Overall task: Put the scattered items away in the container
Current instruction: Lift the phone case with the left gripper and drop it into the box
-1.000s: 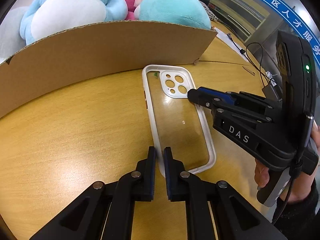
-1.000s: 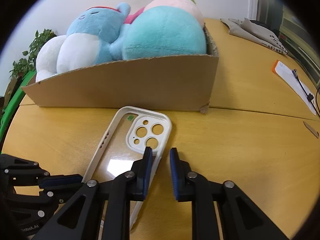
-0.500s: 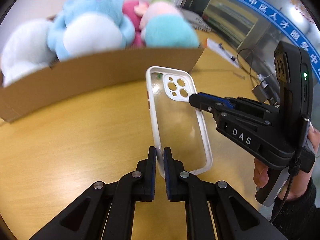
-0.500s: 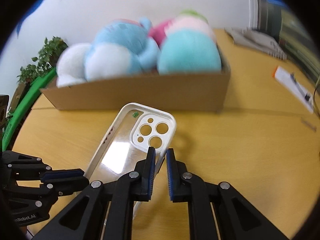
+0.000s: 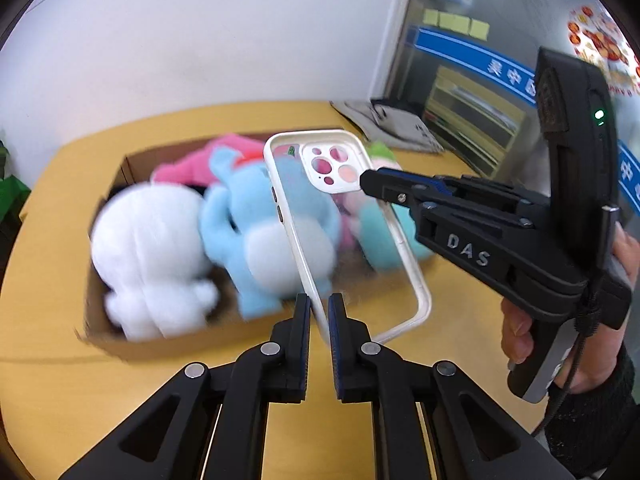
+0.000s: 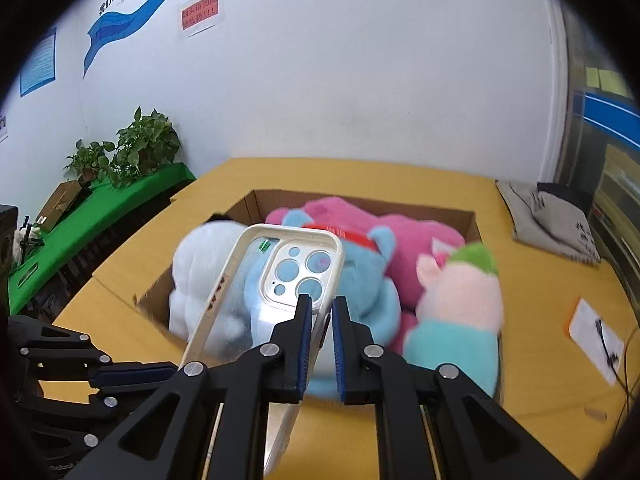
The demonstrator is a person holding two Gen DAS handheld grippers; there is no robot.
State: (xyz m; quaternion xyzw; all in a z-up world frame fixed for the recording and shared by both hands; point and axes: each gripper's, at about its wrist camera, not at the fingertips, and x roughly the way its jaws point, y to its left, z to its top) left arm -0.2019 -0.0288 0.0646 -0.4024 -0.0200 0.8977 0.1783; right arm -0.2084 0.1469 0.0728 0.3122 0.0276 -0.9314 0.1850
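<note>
My left hand-held gripper (image 5: 319, 312) pinches the near edge of the clear phone case (image 5: 344, 236), and my right hand-held gripper (image 6: 321, 320) pinches its rim beside the camera cutout. The case hangs in the air above the cardboard box (image 6: 460, 216) on the counter (image 5: 48, 272). The plush toys (image 5: 160, 248) inside are blurred, partly hidden behind the case.

Both tools are matte black plastic. The left gripper (image 5: 319, 312) has two flat fingers with blue inner pads and round silver screws at the linkage joints. The right gripper (image 5: 370, 182) bears white "DAS" lettering, a green light on its upright body, a grey handle and a black cable. The right hand (image 5: 560, 344) shows bare skin and a dark knitted cuff.
</note>
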